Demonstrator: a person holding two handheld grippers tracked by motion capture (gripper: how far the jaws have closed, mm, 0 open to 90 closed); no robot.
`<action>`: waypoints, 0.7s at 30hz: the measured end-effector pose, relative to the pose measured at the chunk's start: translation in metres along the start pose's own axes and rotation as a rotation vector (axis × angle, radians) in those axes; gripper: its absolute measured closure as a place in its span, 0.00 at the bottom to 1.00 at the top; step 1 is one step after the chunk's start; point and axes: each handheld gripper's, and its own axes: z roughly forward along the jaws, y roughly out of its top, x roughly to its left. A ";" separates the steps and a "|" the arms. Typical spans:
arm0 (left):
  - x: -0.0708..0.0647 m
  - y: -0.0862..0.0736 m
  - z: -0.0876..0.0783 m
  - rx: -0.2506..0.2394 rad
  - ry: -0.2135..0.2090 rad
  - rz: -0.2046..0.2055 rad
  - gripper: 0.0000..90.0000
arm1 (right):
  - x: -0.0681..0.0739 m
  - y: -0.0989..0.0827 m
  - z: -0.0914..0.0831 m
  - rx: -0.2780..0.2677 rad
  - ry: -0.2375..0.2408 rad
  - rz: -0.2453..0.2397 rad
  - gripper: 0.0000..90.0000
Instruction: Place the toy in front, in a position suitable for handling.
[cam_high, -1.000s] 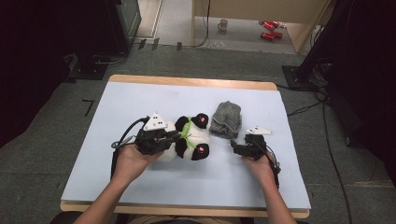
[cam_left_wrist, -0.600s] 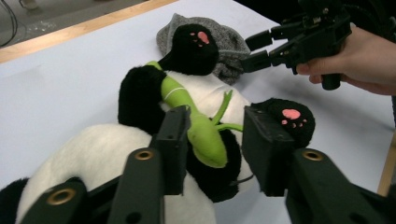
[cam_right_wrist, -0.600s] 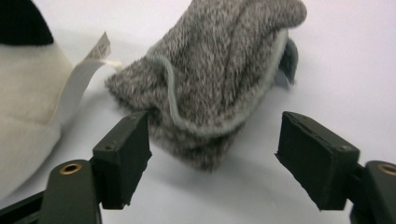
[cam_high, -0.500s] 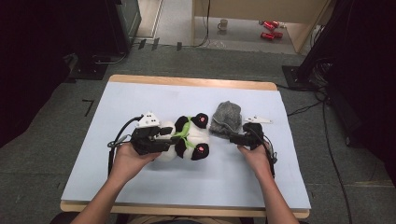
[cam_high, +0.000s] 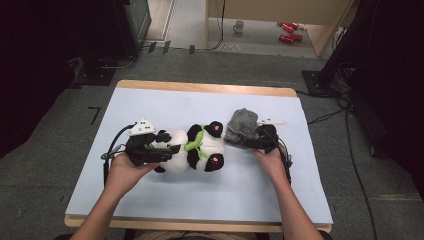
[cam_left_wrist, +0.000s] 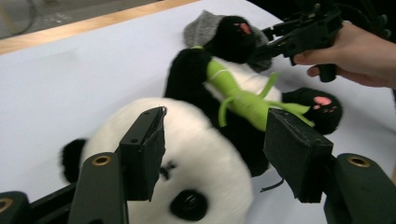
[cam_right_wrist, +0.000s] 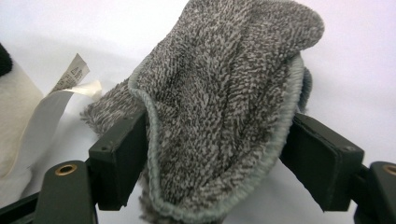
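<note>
The plush panda (cam_high: 192, 150), white with black limbs, pink paw pads and a green scarf, lies mid-table on the pale blue table (cam_high: 165, 107) beside a fuzzy grey knit hat (cam_high: 241, 129). The left gripper (cam_left_wrist: 219, 140) has just been opening and straddles the panda's white head without pressing it. The right gripper (cam_right_wrist: 215, 154) has its jaws on either side of the hat's rim; whether they pinch it is unclear.

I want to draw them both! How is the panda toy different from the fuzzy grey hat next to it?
The panda toy is black and white with a green band across its body; the grey hat is one speckled grey all over. The panda toy is longer and lies stretched out; the grey hat is smaller and slumped in a heap. The panda toy has eyes and pink paw pads; the grey hat has just a knitted rim. Both look soft and lie on the pale table.
</note>
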 end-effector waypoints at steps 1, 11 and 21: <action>0.004 -0.002 -0.003 -0.005 0.012 -0.007 0.42 | 0.000 0.000 0.002 -0.001 0.000 -0.003 0.27; 0.035 -0.031 -0.014 0.001 0.076 -0.033 0.40 | -0.002 -0.002 0.022 0.011 0.013 0.004 0.32; 0.056 -0.050 -0.003 0.016 0.062 0.015 0.39 | -0.001 -0.004 0.023 0.021 0.020 -0.037 0.64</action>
